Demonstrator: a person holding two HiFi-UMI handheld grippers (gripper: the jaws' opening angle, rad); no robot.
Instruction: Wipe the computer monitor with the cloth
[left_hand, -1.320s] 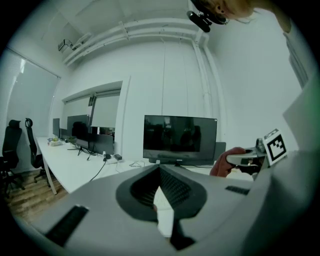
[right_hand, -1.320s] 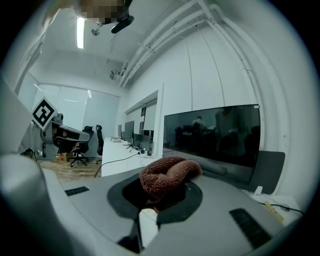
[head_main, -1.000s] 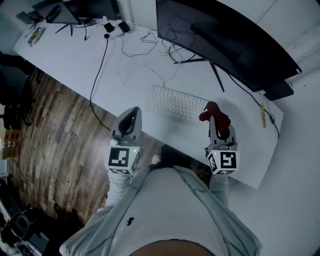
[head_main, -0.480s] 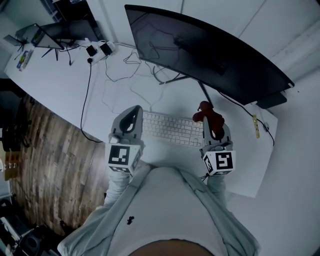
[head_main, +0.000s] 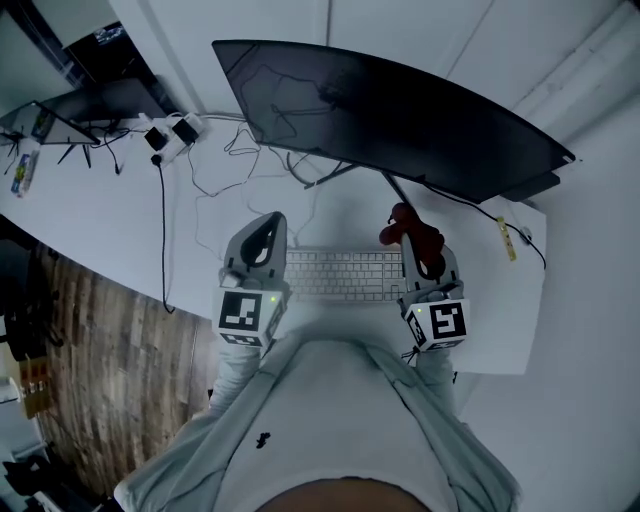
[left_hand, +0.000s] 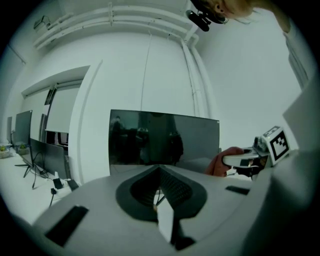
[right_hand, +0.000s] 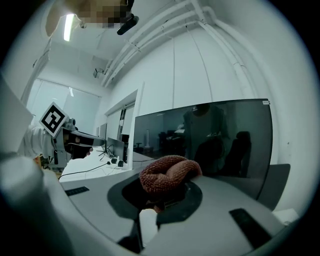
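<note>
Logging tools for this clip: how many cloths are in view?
1. The reddish knitted cloth is clamped in the right gripper, near the white keyboard's right end. Others could be hidden behind the black curved monitor.

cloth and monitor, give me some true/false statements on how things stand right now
1. The right gripper is shut on the red cloth. True.
2. The left gripper holds a second cloth. False: its jaws are together with nothing between them.
3. The cloth is pressed flat against the monitor. False: it is held in front of the screen, apart from it.
4. In the head view a white keyboard lies on the desk between the two grippers. True.
5. The monitor screen is lit and shows a window. False: it is dark and shows only reflections.
</note>
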